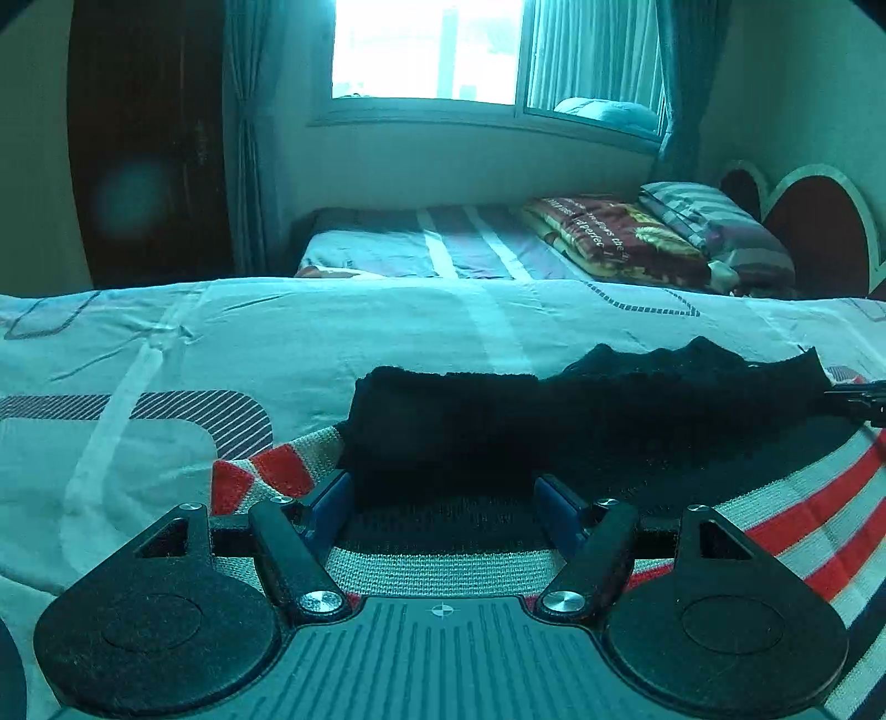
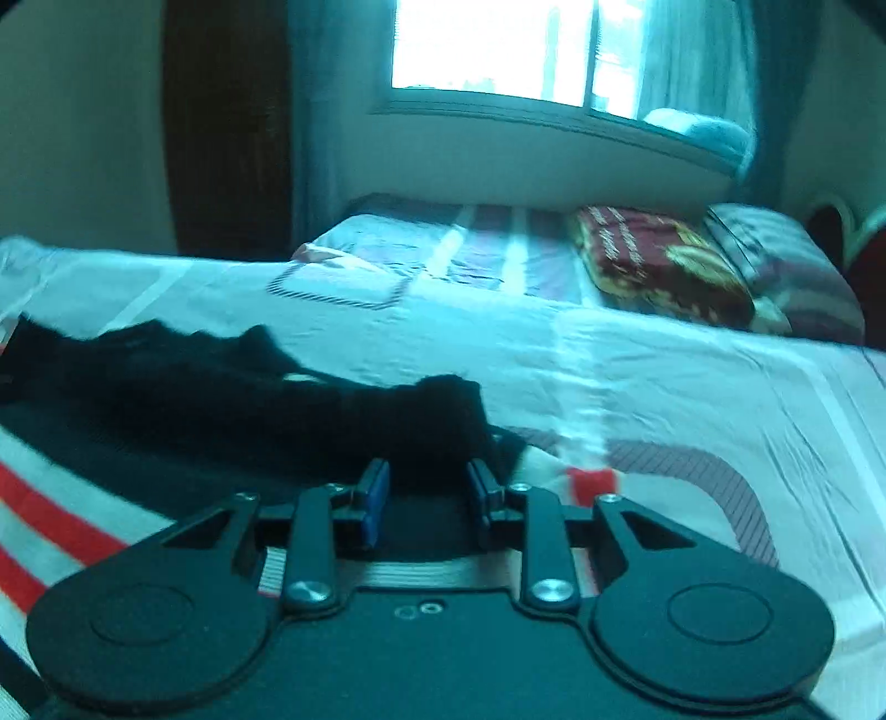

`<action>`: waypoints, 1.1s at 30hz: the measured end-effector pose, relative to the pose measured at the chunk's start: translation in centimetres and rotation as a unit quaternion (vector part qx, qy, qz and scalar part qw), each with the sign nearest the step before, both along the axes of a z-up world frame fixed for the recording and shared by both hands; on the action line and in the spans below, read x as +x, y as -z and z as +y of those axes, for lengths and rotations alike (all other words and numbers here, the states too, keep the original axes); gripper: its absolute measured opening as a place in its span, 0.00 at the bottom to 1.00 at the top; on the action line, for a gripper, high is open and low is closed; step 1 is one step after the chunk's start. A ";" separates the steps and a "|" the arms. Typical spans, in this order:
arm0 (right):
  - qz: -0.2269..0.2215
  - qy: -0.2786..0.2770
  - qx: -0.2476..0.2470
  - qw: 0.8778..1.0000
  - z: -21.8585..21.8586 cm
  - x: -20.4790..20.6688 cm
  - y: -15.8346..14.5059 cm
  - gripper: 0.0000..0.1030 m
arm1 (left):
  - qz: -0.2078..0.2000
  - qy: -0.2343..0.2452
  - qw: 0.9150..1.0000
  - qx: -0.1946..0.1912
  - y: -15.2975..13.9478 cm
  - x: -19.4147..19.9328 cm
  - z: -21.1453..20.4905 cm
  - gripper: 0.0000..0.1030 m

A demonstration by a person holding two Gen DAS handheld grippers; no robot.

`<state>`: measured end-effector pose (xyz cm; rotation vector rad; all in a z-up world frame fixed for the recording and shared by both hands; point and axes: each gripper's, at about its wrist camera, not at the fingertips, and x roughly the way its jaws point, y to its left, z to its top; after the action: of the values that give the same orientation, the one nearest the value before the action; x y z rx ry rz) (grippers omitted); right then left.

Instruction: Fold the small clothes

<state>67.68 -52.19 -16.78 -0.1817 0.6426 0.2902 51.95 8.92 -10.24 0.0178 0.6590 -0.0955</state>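
A knitted garment lies on the pale bed sheet; it is black with red, white and dark stripes along its hem. My left gripper is open, its blue-padded fingers resting on the garment's left end over the black part. My right gripper is open over the garment's right end, with black fabric between its fingers. The right gripper's tip shows at the right edge of the left wrist view.
A second bed with a striped sheet, a folded red blanket and a pillow stands behind. A window, curtains and a dark wardrobe are at the back.
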 end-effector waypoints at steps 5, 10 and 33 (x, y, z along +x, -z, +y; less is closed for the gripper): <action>-0.034 -0.002 -0.024 0.999 1.7 -2.1 -0.6 0.30 | -0.015 -0.016 0.999 0.032 -1.1 -0.6 -1.4 0.71; -0.062 -0.090 -0.015 0.994 5.0 -7.2 -1.2 0.52 | -0.045 0.034 0.998 0.001 -3.4 -4.3 -6.1 0.76; -0.028 -0.070 -0.018 0.997 5.5 -15.0 -1.3 0.41 | -0.019 0.050 0.999 0.006 -2.0 -11.0 -10.4 0.91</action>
<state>52.66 -46.67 -15.52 -0.2700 0.5810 0.4072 40.99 -1.45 -8.28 0.0638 0.6206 -0.1883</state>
